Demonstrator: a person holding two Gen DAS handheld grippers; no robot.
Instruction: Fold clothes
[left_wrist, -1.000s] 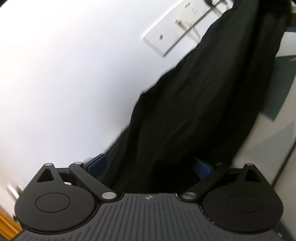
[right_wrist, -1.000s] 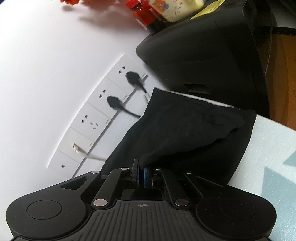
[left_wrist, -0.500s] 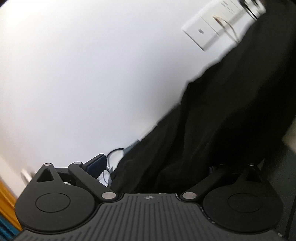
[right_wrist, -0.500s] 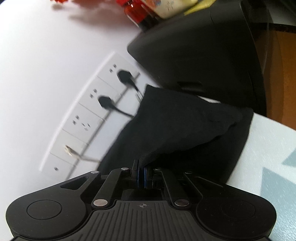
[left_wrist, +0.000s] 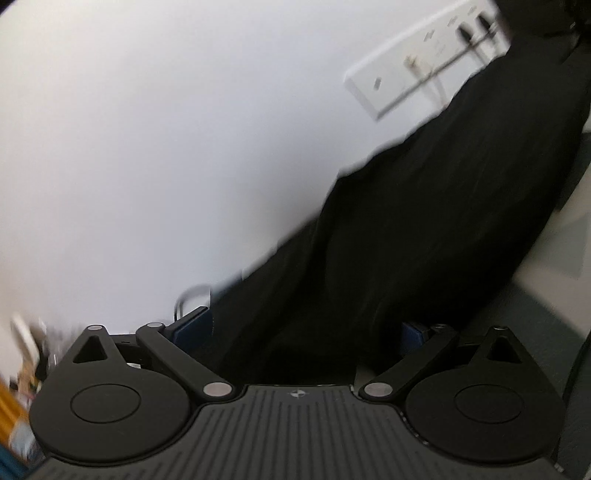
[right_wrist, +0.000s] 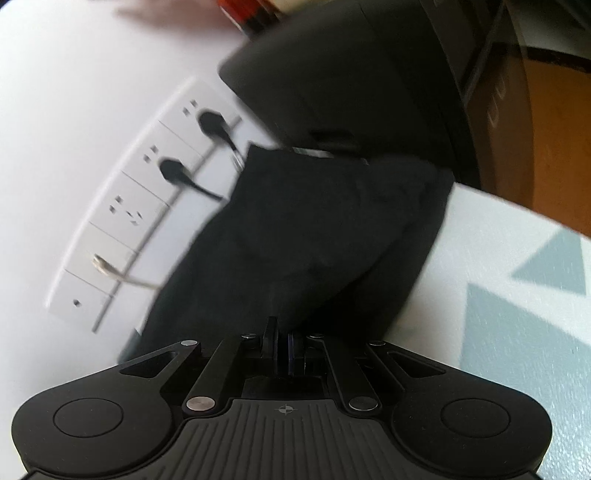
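left wrist view, nearest first: the left gripper (left_wrist: 303, 328) has its two fingers spread wide, one blue pad (left_wrist: 192, 325) at the left and the other at the right, and the black garment (left_wrist: 424, 221) passes through the gap between them. whether either pad presses the cloth cannot be determined, since the fabric hides the inner faces. from the gap the garment rises as a broad dark band toward the upper right, its edges blurred. behind it stands a white wall (left_wrist: 147, 129), with a white socket strip (left_wrist: 417, 74) mounted on it near the top right; black plugs and a pale cable sit in the strip. at the far right, a dark teal surface (left_wrist: 535, 325) lies under the cloth. right wrist view, nearest first: the right gripper (right_wrist: 282, 345) has its fingers clenched together, grasping a fold of the black garment (right_wrist: 314, 236) between the pads. the cloth bunches upward from the pinch and spreads away from the camera. to its right lies a white mat with pale teal shapes (right_wrist: 517, 314), which the garment's lower edge overlaps. to its left the socket strip (right_wrist: 147, 206) runs along the wall, with two black plugs inserted. beyond the garment sits a large black object (right_wrist: 351, 74), and a brown wooden surface (right_wrist: 546, 140) shows at the far right.
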